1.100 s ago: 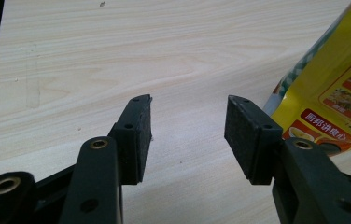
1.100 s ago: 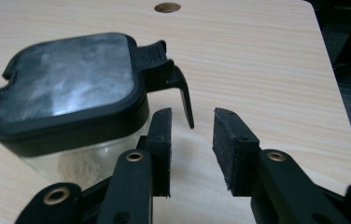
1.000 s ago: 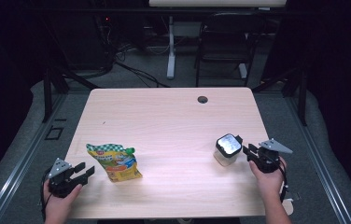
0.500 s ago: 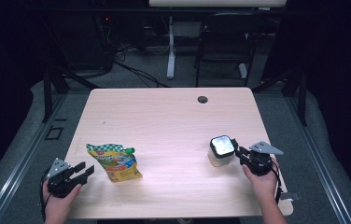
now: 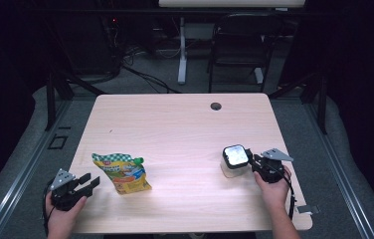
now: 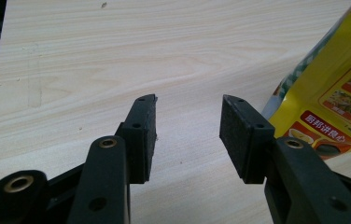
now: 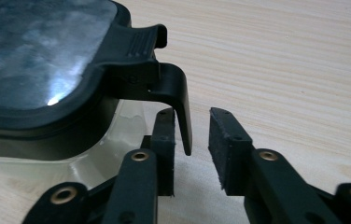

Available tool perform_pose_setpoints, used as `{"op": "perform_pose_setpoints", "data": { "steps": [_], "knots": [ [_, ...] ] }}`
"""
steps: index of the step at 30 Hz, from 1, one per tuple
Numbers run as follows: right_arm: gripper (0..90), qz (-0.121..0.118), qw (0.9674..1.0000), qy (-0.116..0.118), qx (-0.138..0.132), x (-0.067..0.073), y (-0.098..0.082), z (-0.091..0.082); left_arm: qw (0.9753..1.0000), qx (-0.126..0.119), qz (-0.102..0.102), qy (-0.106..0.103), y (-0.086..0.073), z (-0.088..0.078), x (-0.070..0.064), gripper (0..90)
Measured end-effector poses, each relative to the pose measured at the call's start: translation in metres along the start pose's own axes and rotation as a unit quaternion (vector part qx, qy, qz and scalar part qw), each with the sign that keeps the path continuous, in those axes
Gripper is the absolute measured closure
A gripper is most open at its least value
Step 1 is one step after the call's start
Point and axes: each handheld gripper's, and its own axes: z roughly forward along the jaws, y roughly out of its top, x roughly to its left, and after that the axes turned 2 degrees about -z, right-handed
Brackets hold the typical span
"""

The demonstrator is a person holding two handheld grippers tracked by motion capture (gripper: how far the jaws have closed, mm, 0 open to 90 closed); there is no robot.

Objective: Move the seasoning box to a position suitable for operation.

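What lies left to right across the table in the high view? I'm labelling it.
Left gripper → yellow snack pouch → lidded clear container → right gripper.

A clear, squarish container (image 5: 234,164) with a black-rimmed lid stands upright on the table's right side, the shiny lid panel catching glare. One black lid clip (image 7: 176,100) hangs open off the lid's edge — swung out from the wall, its tip above the tabletop. The yellow pouch (image 5: 122,172) — green-checked at the top, food pictures and red labels on its face — lies flat toward the left front of the table, well apart from the container.
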Motion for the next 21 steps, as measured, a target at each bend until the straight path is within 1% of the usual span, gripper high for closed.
{"op": "perform_pose_setpoints", "data": {
  "steps": [2, 3, 4, 5, 6, 7, 9, 11, 13, 16, 21],
  "knots": [
    [75.7, 0.002, 1.0, 0.006, -0.005, 0.001, 0.0, 0.002, 1.0, 0.0, 0.0, 0.0, 0.0, 0.0, 0.0, 56.3],
    [76.8, -0.002, 1.0, 0.003, -0.006, 0.001, 0.0, 0.002, 1.0, 0.001, -0.001, 0.0, 0.0, 0.0, 0.0, 56.4],
    [77.0, -0.004, 0.9999, 0.001, -0.013, 0.003, 0.001, 0.002, 1.0, 0.002, -0.001, 0.0, 0.0, 0.0, 0.0, 56.5],
    [77.3, -0.01, 0.9999, -0.004, -0.012, 0.003, 0.001, 0.001, 1.0, 0.002, -0.001, 0.0, 0.0, 0.0, 0.001, 56.5],
    [78.2, -0.012, 0.9998, -0.006, -0.016, 0.004, 0.002, 0.001, 1.0, 0.002, -0.002, 0.0, 0.0, 0.0, 0.001, 56.5],
    [79.2, -0.01, 0.9997, -0.004, -0.02, 0.005, 0.002, 0.001, 1.0, 0.002, -0.002, 0.001, 0.0, 0.0, 0.001, 56.6],
    [82.2, -0.008, 0.9998, -0.003, -0.017, 0.005, 0.002, 0.002, 1.0, 0.0, -0.001, 0.001, 0.0, 0.0, 0.0, 56.7],
    [83.4, -0.003, 0.9999, -0.002, -0.016, 0.005, 0.001, 0.003, 1.0, 0.0, 0.0, 0.001, 0.0, 0.0, 0.0, 57.1],
    [84.4, -0.009, 0.9999, -0.008, -0.011, 0.007, 0.002, 0.002, 1.0, 0.0, 0.001, 0.002, 0.0, 0.0, 0.0, 57.2],
    [85.5, -0.027, 0.9993, -0.027, -0.002, 0.013, 0.003, 0.0, 1.0, -0.001, 0.0, 0.003, 0.0, 0.0, 0.0, 57.4],
    [85.7, -0.02, 0.9994, -0.027, -0.001, 0.019, 0.003, -0.003, 1.0, 0.001, 0.0, 0.004, 0.0, 0.0, 0.001, 57.4]
  ]
}}
